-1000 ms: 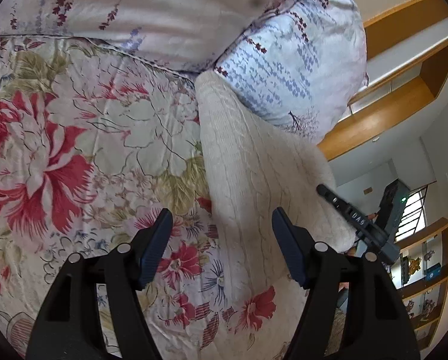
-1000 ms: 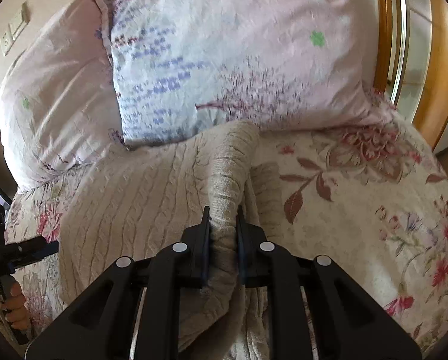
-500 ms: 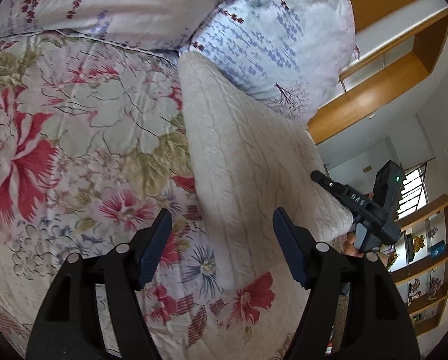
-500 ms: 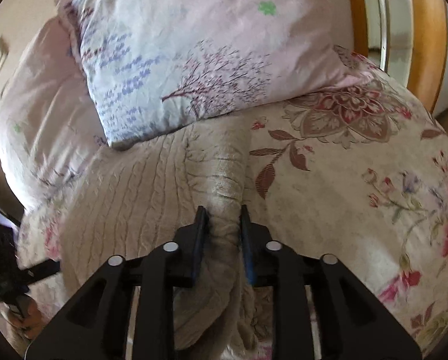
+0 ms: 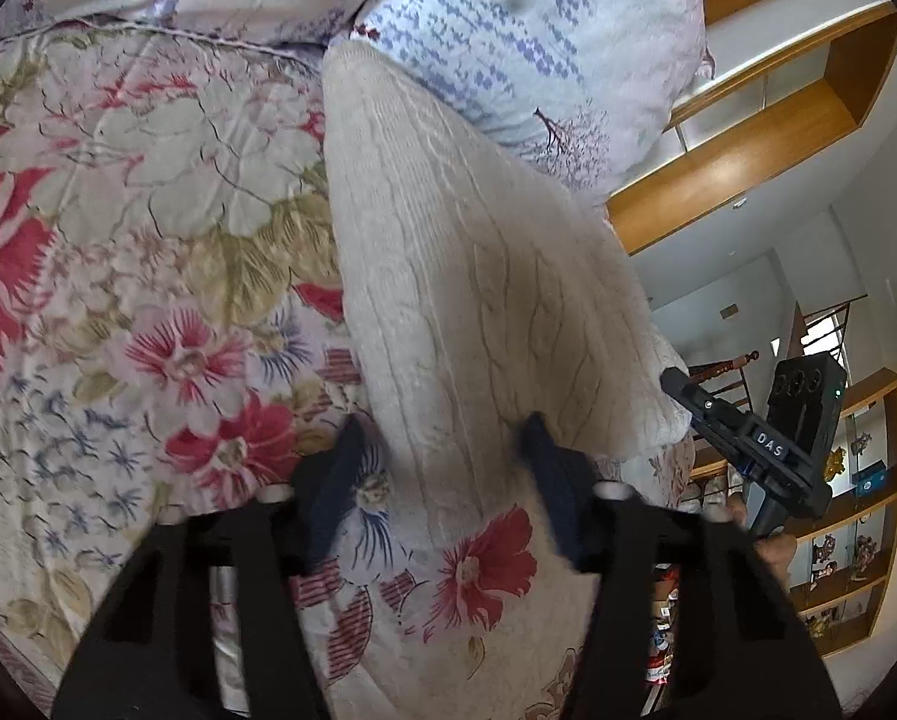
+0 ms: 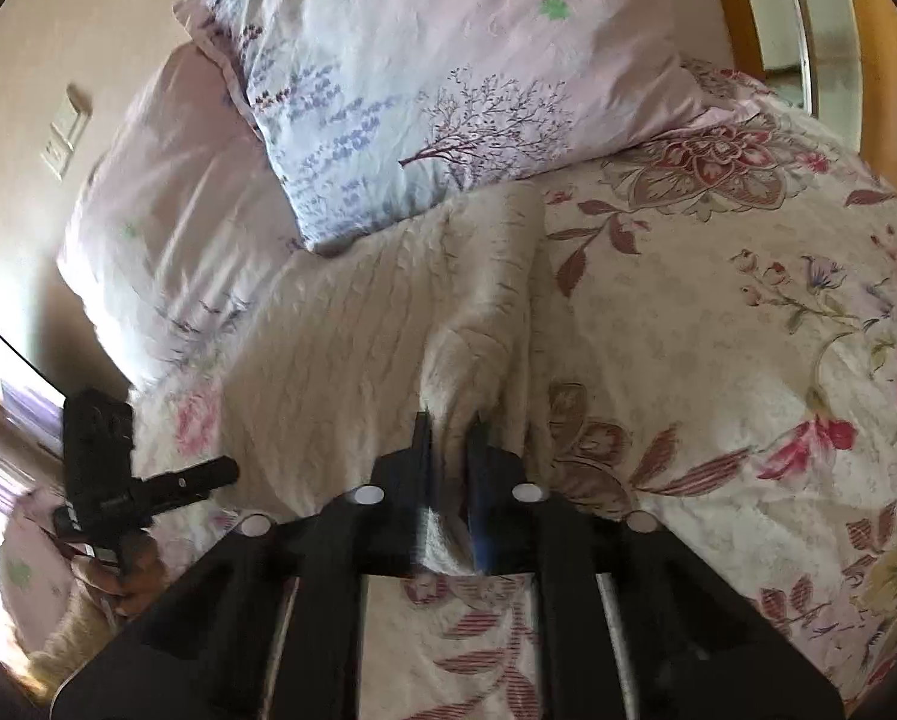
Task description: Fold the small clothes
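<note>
Left wrist view: a cream cable-knit sweater (image 5: 466, 276) lies on a floral bedspread (image 5: 148, 240), its far end touching a lilac-printed pillow (image 5: 538, 30). The left gripper (image 5: 442, 438) straddles the sweater's near edge; its jaws have just been closing, the knit lies between them, and blur hides whether the pads press on it. At the right edge the right gripper (image 5: 676, 384) reaches the sweater's other near corner, with wooden shelving (image 5: 748, 138) behind it.

Right wrist view: the right gripper (image 6: 448, 420) has its jaws clamped together on a raised fold of the sweater (image 6: 358, 330), which spreads left across the bedspread (image 6: 718, 360) below two pillows (image 6: 448, 60). The left gripper (image 6: 220, 471), held in a hand (image 6: 130, 576), shows at the left edge
</note>
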